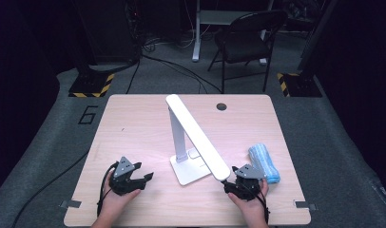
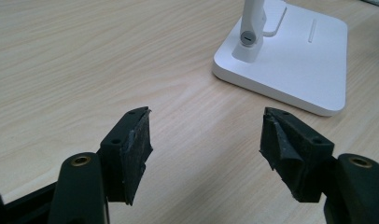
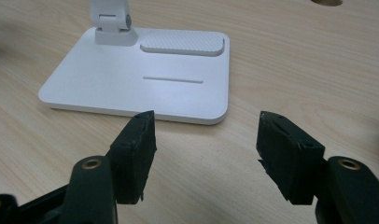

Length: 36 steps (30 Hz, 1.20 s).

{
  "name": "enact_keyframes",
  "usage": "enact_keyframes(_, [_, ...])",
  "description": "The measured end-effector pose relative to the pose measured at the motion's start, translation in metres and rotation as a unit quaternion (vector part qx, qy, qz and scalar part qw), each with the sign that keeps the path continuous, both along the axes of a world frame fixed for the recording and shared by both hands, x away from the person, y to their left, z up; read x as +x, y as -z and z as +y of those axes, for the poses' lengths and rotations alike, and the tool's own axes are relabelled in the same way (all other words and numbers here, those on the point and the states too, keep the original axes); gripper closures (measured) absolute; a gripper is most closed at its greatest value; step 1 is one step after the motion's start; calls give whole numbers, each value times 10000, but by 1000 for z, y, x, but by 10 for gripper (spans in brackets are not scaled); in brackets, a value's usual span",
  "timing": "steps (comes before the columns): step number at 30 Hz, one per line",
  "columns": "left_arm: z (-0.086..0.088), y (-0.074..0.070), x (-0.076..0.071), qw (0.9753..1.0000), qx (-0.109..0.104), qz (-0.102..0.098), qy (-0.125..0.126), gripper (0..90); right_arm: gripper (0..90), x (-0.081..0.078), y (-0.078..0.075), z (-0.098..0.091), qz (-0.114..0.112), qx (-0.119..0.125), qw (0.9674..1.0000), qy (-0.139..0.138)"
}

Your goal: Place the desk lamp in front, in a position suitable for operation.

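A white plastic desk lamp (image 1: 193, 142) with a flat square base is seen in the middle of the light wooden table (image 1: 134, 128). Nothing has been picked up yet. The left gripper (image 1: 146, 178) is held just left of the lamp base, its jaws spread with nothing between them. The right gripper (image 1: 236, 172) is held just right of the base, under the tip of the long lamp head, jaws spread wide and empty. A folded blue cloth (image 1: 264, 163) is seen right of the lamp, untouched. The work looks barely begun.
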State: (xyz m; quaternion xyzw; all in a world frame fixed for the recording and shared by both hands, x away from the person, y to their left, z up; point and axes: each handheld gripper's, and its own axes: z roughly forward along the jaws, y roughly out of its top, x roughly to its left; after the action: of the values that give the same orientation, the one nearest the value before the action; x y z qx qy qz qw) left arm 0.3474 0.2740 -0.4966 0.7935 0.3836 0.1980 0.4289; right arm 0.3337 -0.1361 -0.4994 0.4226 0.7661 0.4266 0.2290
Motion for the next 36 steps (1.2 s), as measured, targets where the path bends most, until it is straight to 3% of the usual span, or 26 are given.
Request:
enact_keyframes(6, [-2, 1, -1, 10000, 4, 29, 7, 330, 379, 0, 3, 3, 45, 28, 10000, -84])
enact_keyframes(13, [-3, 3, -1, 9999, -3, 93, 66, 338, 367, -1, 3, 9, -35, -149, 9998, -102])
enact_keyframes(14, [-4, 4, 0, 9999, -34, 97, 44, 342, 375, -1, 4, 10, 93, -182, 9997, -113])
enact_keyframes(20, [-4, 6, 1, 9999, 26, 125, 101, 351, 420, 2, 8, 9, 340, -190, 9989, -254])
enact_keyframes(26, [-6, 8, 0, 9999, -30, 132, 62, 356, 410, 3, 7, 8, 306, -252, 9990, -210])
enact_keyframes(29, [-4, 7, 0, 9998, 54, 155, 124, 357, 407, 4, 6, 4, 255, -279, 9992, -165])
enact_keyframes(36, [1, 7, 0, 9998, 59, 153, 58, 357, 412, 8, 3, -8, 366, -279, 9989, 0])
